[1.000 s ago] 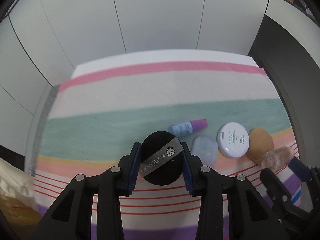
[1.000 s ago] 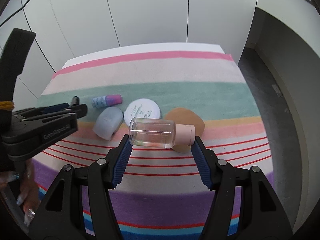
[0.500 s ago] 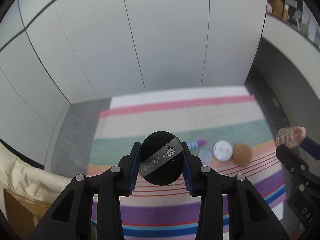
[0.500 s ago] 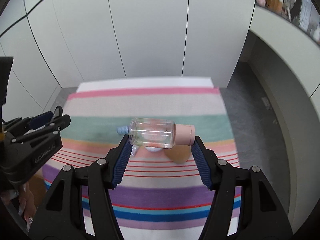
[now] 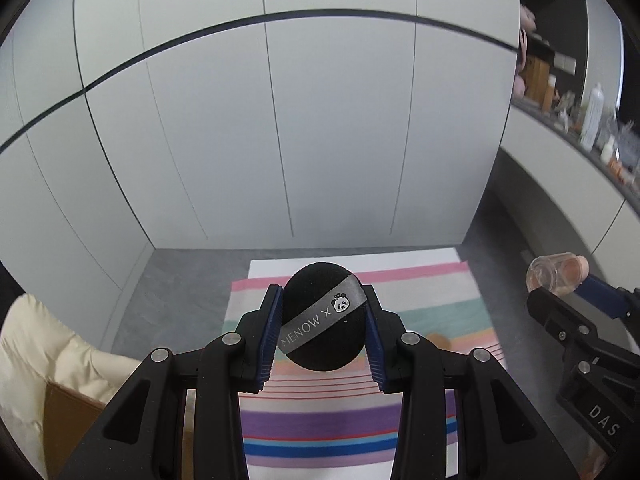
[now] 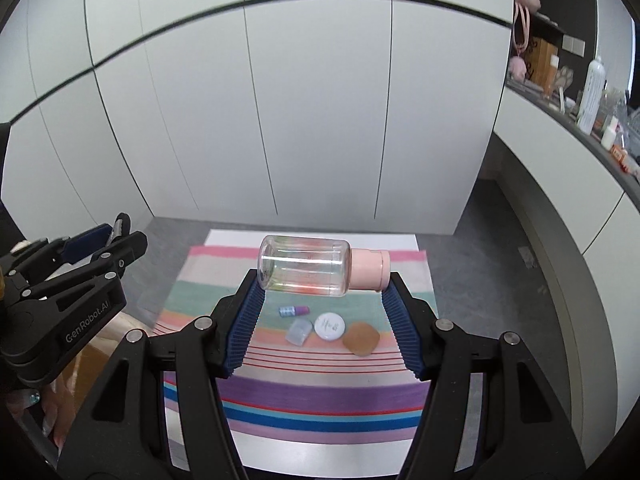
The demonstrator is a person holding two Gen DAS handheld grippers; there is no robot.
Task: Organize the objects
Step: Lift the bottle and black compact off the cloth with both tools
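Left hand-held gripper (image 5: 324,330): clenched on black puff (image 5: 325,320) with grey ribbon, high above the striped cloth (image 6: 304,396).
Right hand-held gripper (image 6: 322,312): grasping clear bottle (image 6: 306,272) with pink cap, lying sideways between the pads, also raised.
On the cloth, in a loose row: purple tube (image 6: 294,311), pale case (image 6: 299,331), white compact (image 6: 329,326), tan sponge (image 6: 361,338).

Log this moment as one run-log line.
left gripper: shut on black powder puff | right gripper: shut on clear bottle | striped cloth: four items left
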